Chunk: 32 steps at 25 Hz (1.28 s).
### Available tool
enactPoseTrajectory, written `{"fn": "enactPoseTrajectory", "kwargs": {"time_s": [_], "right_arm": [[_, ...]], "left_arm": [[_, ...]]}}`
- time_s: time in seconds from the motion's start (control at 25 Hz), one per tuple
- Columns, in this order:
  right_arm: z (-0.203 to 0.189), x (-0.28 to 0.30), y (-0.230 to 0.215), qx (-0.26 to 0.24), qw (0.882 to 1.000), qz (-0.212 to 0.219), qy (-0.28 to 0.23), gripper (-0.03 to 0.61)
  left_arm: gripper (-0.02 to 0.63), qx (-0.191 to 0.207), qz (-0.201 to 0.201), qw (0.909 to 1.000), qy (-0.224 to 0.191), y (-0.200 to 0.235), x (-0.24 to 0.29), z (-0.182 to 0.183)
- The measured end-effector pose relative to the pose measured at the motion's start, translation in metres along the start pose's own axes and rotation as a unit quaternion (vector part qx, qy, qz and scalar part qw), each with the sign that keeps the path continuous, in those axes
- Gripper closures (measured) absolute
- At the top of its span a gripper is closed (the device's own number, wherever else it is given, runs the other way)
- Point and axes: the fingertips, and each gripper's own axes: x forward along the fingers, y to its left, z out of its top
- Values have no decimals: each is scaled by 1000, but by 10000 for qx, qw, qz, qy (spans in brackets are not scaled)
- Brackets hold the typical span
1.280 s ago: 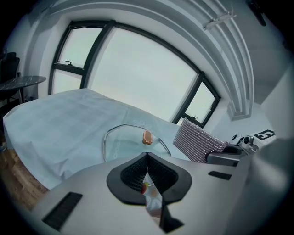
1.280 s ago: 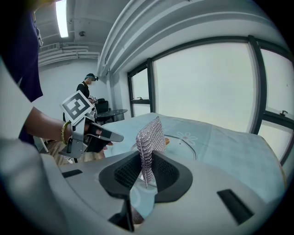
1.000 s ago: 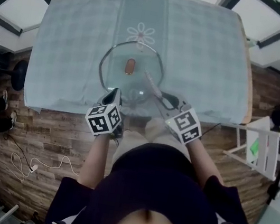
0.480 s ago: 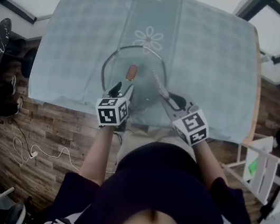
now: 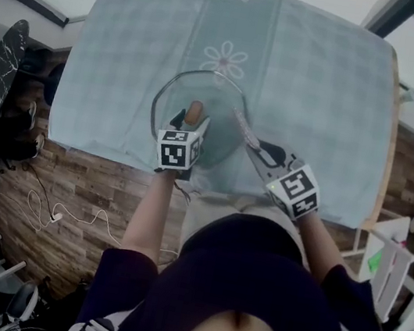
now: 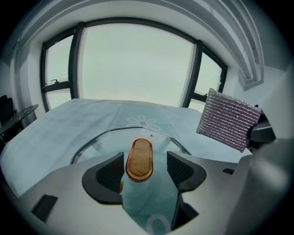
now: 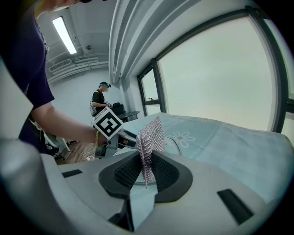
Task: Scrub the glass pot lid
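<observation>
A round glass pot lid [image 5: 216,135] with a wooden handle [image 5: 193,111] lies on the table near its front edge. My left gripper [image 5: 187,122] hangs over the lid; its jaws have just been opening and stand open. The handle [image 6: 139,159] sits between the pads [image 6: 111,172] with gaps on both sides. My right gripper [image 5: 258,147], at the lid's right rim, is shut on a silvery mesh scouring cloth [image 5: 244,127]. That cloth [image 7: 149,137] stands upright in the right gripper [image 7: 146,173], and it also shows in the left gripper view [image 6: 228,119].
A light blue checked tablecloth [image 5: 310,76] with a flower pattern covers the table. Wooden floor with a white cable [image 5: 56,213] lies below the front edge. White furniture [image 5: 378,258] stands at the right. Another person [image 7: 98,102] stands far back.
My left gripper has moved forward over the lid to the handle, and its jaws went from shut to open. My right gripper has shifted a little along the lid's right side, still holding the cloth.
</observation>
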Motion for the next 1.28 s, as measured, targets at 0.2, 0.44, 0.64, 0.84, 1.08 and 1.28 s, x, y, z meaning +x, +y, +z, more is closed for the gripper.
{"fn": "enactPoseTrajectory", "kwargs": {"time_s": [0.2, 0.44, 0.64, 0.84, 1.08, 1.28], "right_arm": [[-8, -5, -10, 105, 9999, 57, 17, 503], [-9, -6, -16, 147, 9999, 72, -5, 503], [-5, -2, -16, 130, 9999, 2, -46, 503], [3, 1, -19, 245, 9992, -263, -170, 503], [8, -9, -27, 403, 9966, -638, -328, 503], [4, -26, -39, 506, 9931, -978, -410, 503]], "left_arm": [[336, 260, 159, 9995, 34, 1, 15, 3], [341, 489, 399, 9979, 154, 11, 28, -3], [414, 489, 573, 9972, 8, 16, 28, 3], [443, 600, 460, 9971, 20, 14, 28, 3], [446, 363, 251, 9989, 174, 13, 26, 3], [448, 299, 206, 9990, 247, 10, 26, 4]]}}
